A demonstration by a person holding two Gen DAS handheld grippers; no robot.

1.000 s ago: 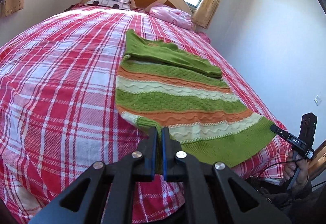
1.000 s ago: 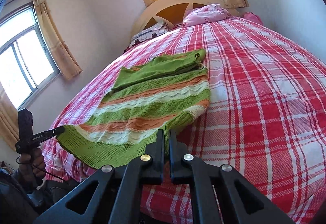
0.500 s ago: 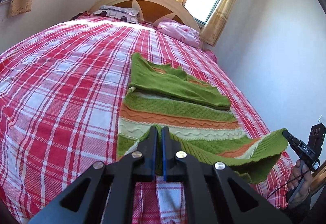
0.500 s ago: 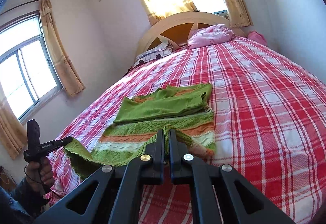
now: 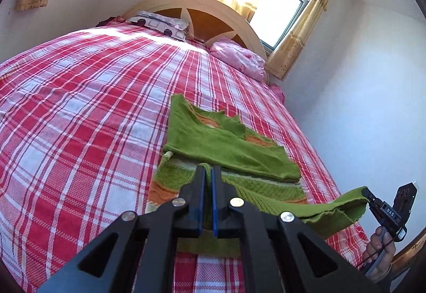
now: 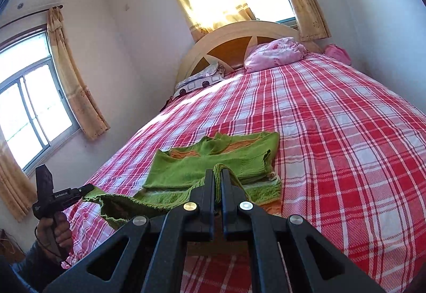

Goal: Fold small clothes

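Note:
A green, orange and cream striped knit sweater (image 5: 229, 149) lies on the red plaid bed (image 5: 80, 117), sleeves folded across its chest. My left gripper (image 5: 209, 170) is shut on one corner of the green hem, lifted above the bed. My right gripper (image 6: 217, 173) is shut on the other hem corner. The hem (image 5: 332, 207) hangs stretched between the two grippers, raised over the sweater's lower half. Each gripper shows in the other's view, the right one (image 5: 372, 199) and the left one (image 6: 85, 189). The sweater also shows in the right wrist view (image 6: 213, 160).
A wooden headboard (image 5: 207, 16) stands at the far end with a patterned pillow (image 5: 159, 24) and a pink pillow (image 5: 239, 58). A white wall (image 5: 359, 106) runs close along the bed's right side. Curtained windows (image 6: 32, 112) are behind and to the left.
Both grippers have lifted the hem off the bed and carried it forward toward the headboard. The sweater's lower stripes are now covered by the raised hem.

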